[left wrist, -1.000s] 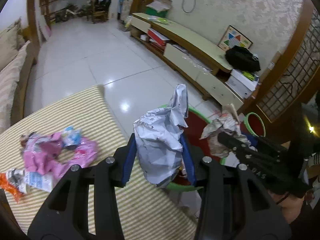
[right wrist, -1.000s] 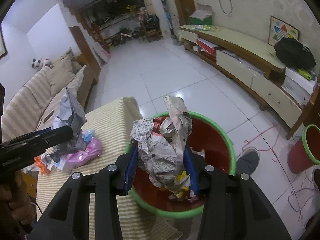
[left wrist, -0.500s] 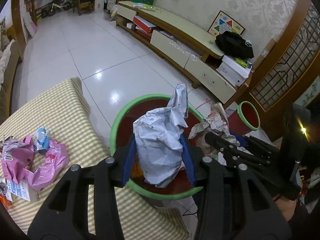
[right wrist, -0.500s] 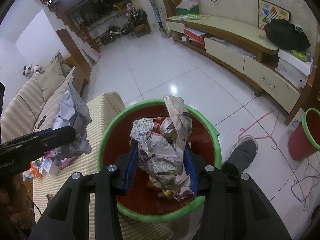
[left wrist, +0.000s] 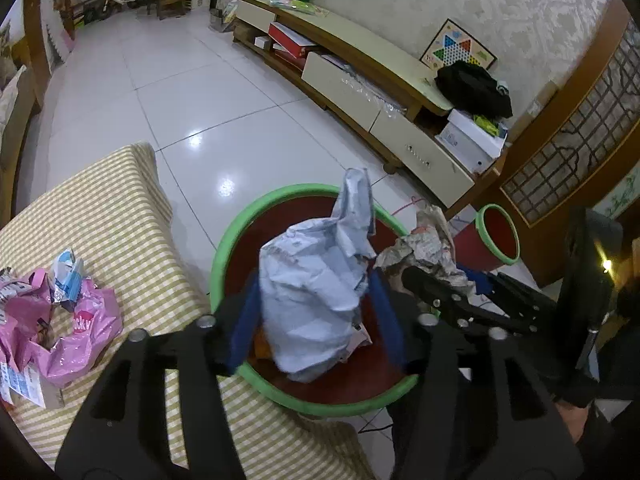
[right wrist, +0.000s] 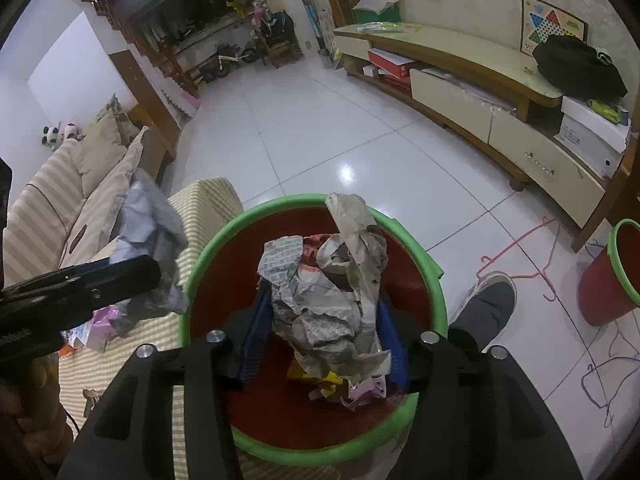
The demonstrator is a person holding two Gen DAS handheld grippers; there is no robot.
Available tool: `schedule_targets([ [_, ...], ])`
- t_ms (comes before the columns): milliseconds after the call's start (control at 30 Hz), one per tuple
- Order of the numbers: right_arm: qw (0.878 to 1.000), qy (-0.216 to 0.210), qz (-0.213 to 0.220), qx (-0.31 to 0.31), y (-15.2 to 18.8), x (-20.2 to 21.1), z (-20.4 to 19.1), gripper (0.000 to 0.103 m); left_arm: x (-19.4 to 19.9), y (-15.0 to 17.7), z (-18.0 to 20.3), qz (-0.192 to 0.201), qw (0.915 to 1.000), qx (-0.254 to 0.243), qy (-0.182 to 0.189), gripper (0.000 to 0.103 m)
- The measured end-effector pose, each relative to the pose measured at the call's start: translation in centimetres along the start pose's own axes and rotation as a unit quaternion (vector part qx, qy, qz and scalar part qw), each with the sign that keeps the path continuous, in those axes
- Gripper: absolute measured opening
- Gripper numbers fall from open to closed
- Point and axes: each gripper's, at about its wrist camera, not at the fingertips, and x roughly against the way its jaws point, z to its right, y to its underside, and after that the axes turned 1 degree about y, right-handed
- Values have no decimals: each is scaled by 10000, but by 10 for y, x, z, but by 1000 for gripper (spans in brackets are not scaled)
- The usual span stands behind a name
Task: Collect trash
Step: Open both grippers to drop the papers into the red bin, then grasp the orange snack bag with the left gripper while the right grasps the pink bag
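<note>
My left gripper [left wrist: 316,312] is over the red bucket with the green rim [left wrist: 224,248], its blue pads spread wider than the crumpled grey-white bag [left wrist: 312,296] between them. My right gripper [right wrist: 320,320] is over the same bucket [right wrist: 208,248], with crumpled newspaper [right wrist: 332,292] between its pads and small gaps at the sides. The right gripper and its newspaper also show in the left wrist view [left wrist: 428,248]. The left gripper's grey bag shows in the right wrist view [right wrist: 152,240]. Scraps lie in the bucket's bottom [right wrist: 332,384].
A checked-cloth table [left wrist: 100,216] holds a pink plastic bag [left wrist: 76,332] and small cartons [left wrist: 24,384]. A second small red bucket [right wrist: 612,276] stands on the tiled floor by a low TV cabinet [right wrist: 480,80]. A shoe [right wrist: 488,300] is beside the big bucket. A sofa [right wrist: 60,200] is left.
Both grippers moved from the table edge to over the bucket. The left gripper's pads have spread apart from the grey bag, and the right pads look slightly wider too.
</note>
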Motion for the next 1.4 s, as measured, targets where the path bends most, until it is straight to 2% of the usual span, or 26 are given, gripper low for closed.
schedule_targets([
  [100,10000,32,-32,-10,1,-2,-1,56,3,2,-1,121,9999,-40,-115,76],
  [133,10000,25,-34,-7,2,-2,-2,58,4,2,-1,141,9999,-8,-57,78],
  [200,10000,36,-26,18,3,-1,-4,67,6,0,-3,168,9998,76,43,84],
  [267,10000,26,0,42,3,0,-6,70,9,0,-6,235,9996,141,56,85],
  [300,10000,14,10,51,3,1,-7,75,11,-1,-7,267,9995,166,38,86],
  [467,9999,27,58,125,0,6,-13,78,20,-3,-15,358,9990,257,-40,90],
  [600,9997,60,153,161,-1,15,-23,84,35,1,-22,471,9984,296,-141,97],
  [767,9992,37,253,293,0,27,-47,91,60,10,-37,621,9967,417,-329,97],
  [967,9977,-144,340,569,7,42,-95,93,105,30,-58,880,9927,482,-668,98],
  [1067,9965,-275,354,707,12,46,-121,93,130,46,-77,952,9895,685,-844,98],
  [1233,9919,-508,342,1109,24,54,-172,93,171,73,-114,1056,9819,1121,-1101,98],
  [1400,9860,-671,388,1475,39,63,-216,93,216,106,-154,1267,9681,1578,-1475,98],
])
